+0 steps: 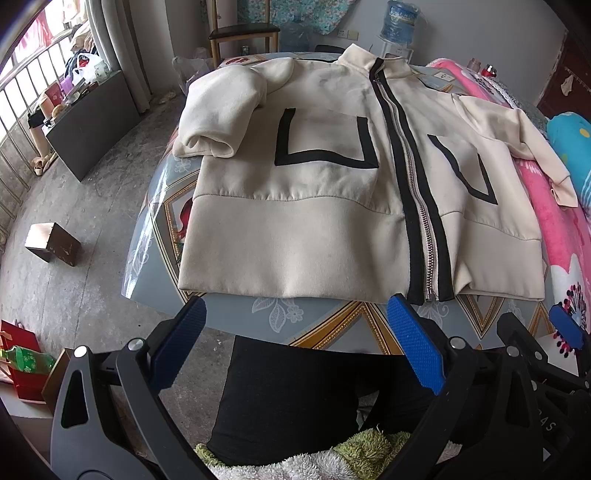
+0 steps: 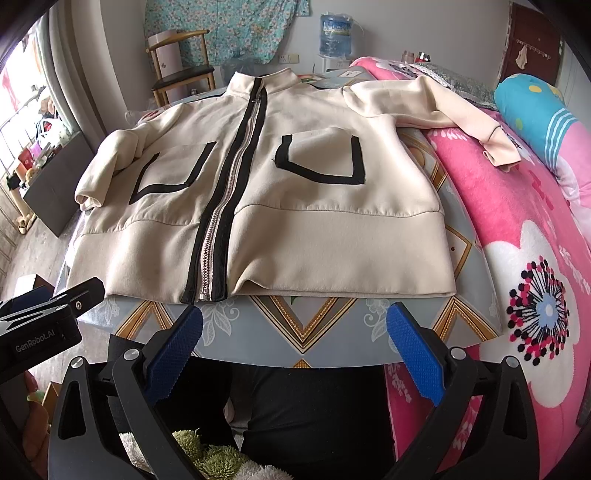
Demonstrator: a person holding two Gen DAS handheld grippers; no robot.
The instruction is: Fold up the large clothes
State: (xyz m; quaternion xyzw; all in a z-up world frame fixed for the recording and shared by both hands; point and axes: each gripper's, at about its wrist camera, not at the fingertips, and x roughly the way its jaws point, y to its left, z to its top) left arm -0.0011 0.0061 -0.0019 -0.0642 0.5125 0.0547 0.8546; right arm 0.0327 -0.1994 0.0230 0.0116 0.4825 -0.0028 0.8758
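Both grippers hang short of the table's near edge with nothing between their blue pads: the left gripper (image 1: 295, 343) has its fingers spread wide, and the right gripper (image 2: 295, 347) is spread just as wide. Neither touches the cream zip-up jacket (image 1: 332, 206), which lies front-up and zipped on the patterned table (image 2: 306, 325), hem toward the grippers, collar at the far side.

Its left-hand sleeve (image 1: 218, 114) is folded in over the chest beside one black-trimmed pocket (image 1: 325, 136). The other sleeve (image 2: 443, 110) stretches off the table onto a pink floral blanket (image 2: 517, 258) that butts against the table's right side. A wooden chair (image 2: 181, 70) and a water-cooler bottle (image 2: 334, 35) stand beyond the collar. On the floor to the left sit a small brown box (image 1: 53, 243) and a dark cabinet (image 1: 92, 125).

Below the table edge, black clothing and a green-and-white fluffy textile fill the gap between the fingers. The fisheye edges blur the window clutter past telling.
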